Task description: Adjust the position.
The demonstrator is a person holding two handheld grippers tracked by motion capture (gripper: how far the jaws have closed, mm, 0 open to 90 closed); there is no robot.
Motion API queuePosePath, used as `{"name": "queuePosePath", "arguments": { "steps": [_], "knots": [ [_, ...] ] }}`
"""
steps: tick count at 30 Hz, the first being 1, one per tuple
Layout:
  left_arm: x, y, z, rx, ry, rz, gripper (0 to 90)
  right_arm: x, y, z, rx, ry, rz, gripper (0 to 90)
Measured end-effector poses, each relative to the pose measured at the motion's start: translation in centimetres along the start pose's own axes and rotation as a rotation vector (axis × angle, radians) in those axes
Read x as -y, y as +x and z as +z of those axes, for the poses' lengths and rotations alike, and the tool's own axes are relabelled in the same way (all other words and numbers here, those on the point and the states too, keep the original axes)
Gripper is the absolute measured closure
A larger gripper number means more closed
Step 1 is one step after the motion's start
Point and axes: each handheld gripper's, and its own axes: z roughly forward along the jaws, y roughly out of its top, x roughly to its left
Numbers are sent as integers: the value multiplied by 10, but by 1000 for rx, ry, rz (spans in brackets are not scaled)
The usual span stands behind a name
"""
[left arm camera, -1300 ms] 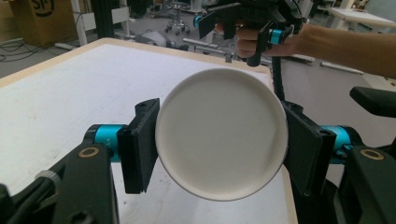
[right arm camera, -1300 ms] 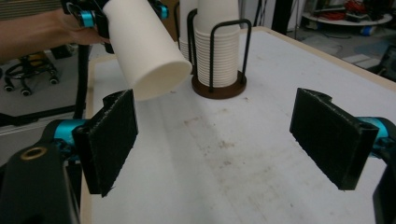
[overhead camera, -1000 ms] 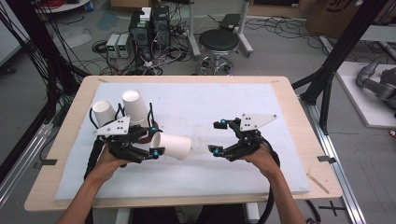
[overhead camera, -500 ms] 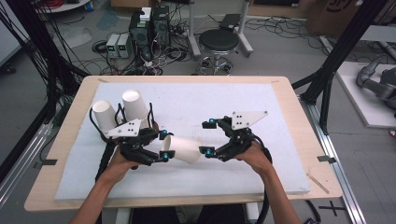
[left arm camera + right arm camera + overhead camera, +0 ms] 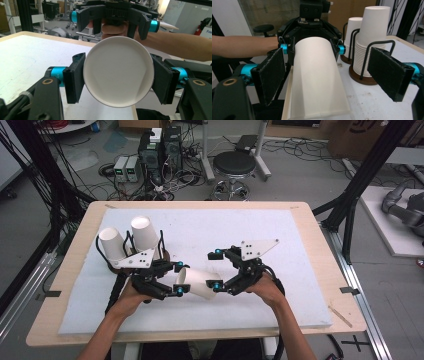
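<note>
A white paper cup (image 5: 200, 282) is held on its side above the white mat, mouth toward my left gripper (image 5: 179, 277). In the left gripper view the jaws press on both sides of the cup (image 5: 117, 72) near its rim, so my left gripper (image 5: 117, 80) is shut on it. My right gripper (image 5: 216, 269) faces it from the right. In the right gripper view its pads stand wide apart on either side of the cup (image 5: 317, 80), not touching it, so my right gripper (image 5: 332, 75) is open.
Two stacks of upside-down paper cups (image 5: 145, 235) (image 5: 112, 245) stand in wire holders at the left, just behind my left hand. The white mat (image 5: 300, 250) covers the wooden table (image 5: 320, 245). A thin stick (image 5: 340, 315) lies near the right edge.
My left gripper carried the cup rightward toward the middle. My right gripper moved left, and its open jaws now straddle the cup's narrow end.
</note>
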Motion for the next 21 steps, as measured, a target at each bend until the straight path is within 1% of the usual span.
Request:
{"name": "queuePosePath", "arguments": {
  "steps": [3,4,5,9,16,21],
  "knots": [
    [0,0,0,6,-4,-2,351,0,1,3,-12,3,-1,155],
    [0,0,0,8,-10,-3,351,0,1,4,-9,4,-4,155],
    [-1,0,-1,6,-12,0,351,0,2,5,-18,8,3,155],
    [-3,-2,-2,9,-16,3,351,2,2,9,-23,17,4,155],
    [-9,-5,-1,14,-13,27,351,6,3,19,-56,40,10,156],
    [-12,-7,-3,17,-23,36,351,8,4,22,-66,53,11,156]
  ]
}}
